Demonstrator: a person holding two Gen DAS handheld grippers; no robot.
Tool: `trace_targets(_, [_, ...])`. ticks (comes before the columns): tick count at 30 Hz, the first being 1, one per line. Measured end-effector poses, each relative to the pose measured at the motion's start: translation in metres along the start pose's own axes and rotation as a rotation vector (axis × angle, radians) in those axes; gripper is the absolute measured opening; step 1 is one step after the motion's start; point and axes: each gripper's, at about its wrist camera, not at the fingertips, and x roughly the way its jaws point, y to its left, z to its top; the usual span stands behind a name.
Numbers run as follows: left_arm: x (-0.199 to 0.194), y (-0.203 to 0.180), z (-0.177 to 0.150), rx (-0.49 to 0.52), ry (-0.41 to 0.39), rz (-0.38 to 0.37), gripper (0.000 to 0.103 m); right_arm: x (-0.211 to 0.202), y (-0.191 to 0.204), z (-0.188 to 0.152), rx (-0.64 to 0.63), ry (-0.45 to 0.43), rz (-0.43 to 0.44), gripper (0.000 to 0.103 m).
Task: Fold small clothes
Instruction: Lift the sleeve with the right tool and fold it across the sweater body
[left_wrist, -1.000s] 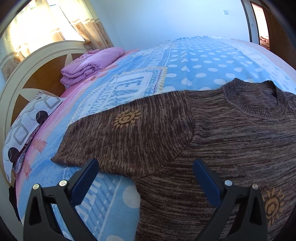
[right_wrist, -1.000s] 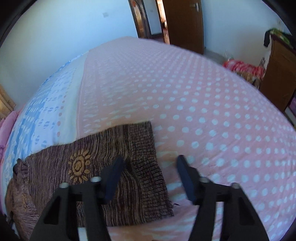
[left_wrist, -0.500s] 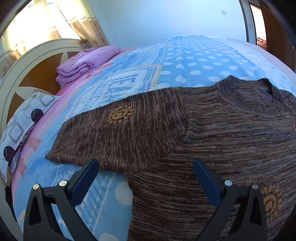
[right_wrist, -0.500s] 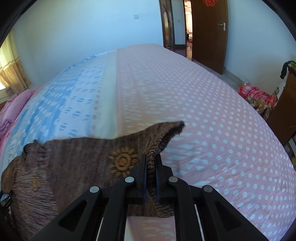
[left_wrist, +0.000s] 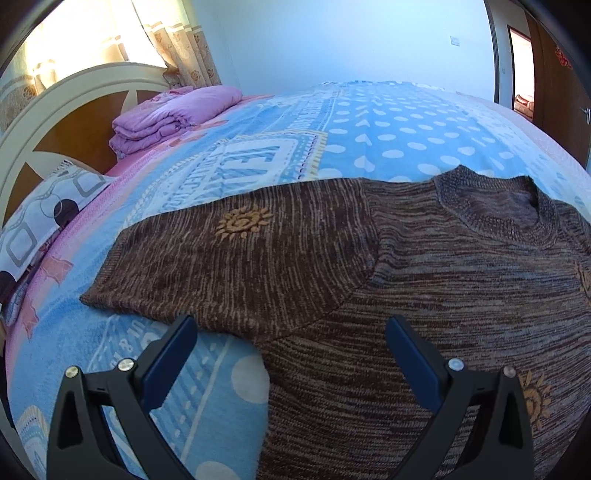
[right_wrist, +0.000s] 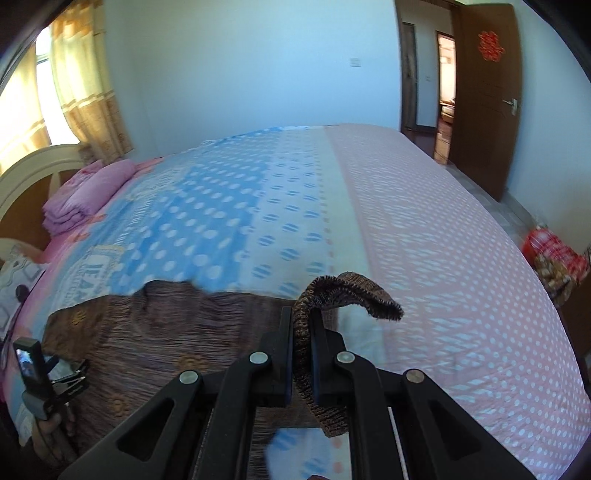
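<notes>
A brown knitted sweater (left_wrist: 424, 295) with orange sun motifs lies spread on the bed, its neck at the far right and one sleeve (left_wrist: 229, 266) stretched out to the left. My left gripper (left_wrist: 291, 339) hovers open just above the sleeve's armpit, with nothing between its blue pads. In the right wrist view my right gripper (right_wrist: 302, 325) is shut on the other sleeve's cuff (right_wrist: 354, 295), lifted off the bed so the cuff flops over the fingertips. The sweater's body (right_wrist: 166, 332) lies flat below and to the left.
The bed cover (left_wrist: 388, 122) is blue with white dots, and pink with dots (right_wrist: 461, 258) on the right. Folded purple bedding (left_wrist: 173, 114) and a patterned pillow (left_wrist: 40, 218) lie by the white headboard (left_wrist: 74, 96). A brown door (right_wrist: 487, 99) stands open. A hand holds the left gripper's handle (right_wrist: 37, 380).
My right gripper shut on the sleeve cuff, then rose and swung left, carrying the cuff off the bed. The left gripper stayed open and nearly still.
</notes>
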Motion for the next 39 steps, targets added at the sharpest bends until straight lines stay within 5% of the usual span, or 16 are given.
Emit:
trace_targets(10, [0.003,0.008,-0.003,-0.048,0.006,-0.042,0.103,0.021,0.111,0.010,-0.099,0.048,0.121,0.006])
trace_targets(18, [0.005,0.004,-0.005,-0.034,0.013,-0.022,0.103,0.112,0.199,-0.031,-0.074,0.109,0.265,0.009])
trace_targets(22, [0.004,0.005,-0.006,-0.025,0.023,-0.003,0.103,0.156,0.222,-0.071,-0.049,0.252,0.381,0.044])
trace_targets(26, [0.000,0.004,-0.008,0.031,0.030,0.012,0.103,0.137,0.206,-0.100,-0.117,0.265,0.402,0.045])
trace_targets(31, [-0.026,-0.007,0.010,0.107,-0.006,0.008,0.103,0.099,0.129,-0.109,-0.134,0.206,0.300,0.046])
trace_targets(35, [-0.051,-0.039,0.040,0.163,-0.050,-0.058,0.103,0.081,0.073,-0.114,-0.070,0.167,0.196,0.048])
trace_targets(39, [-0.045,-0.090,0.054,0.220,-0.021,-0.147,0.099,0.074,0.042,-0.128,-0.004,0.141,0.210,0.052])
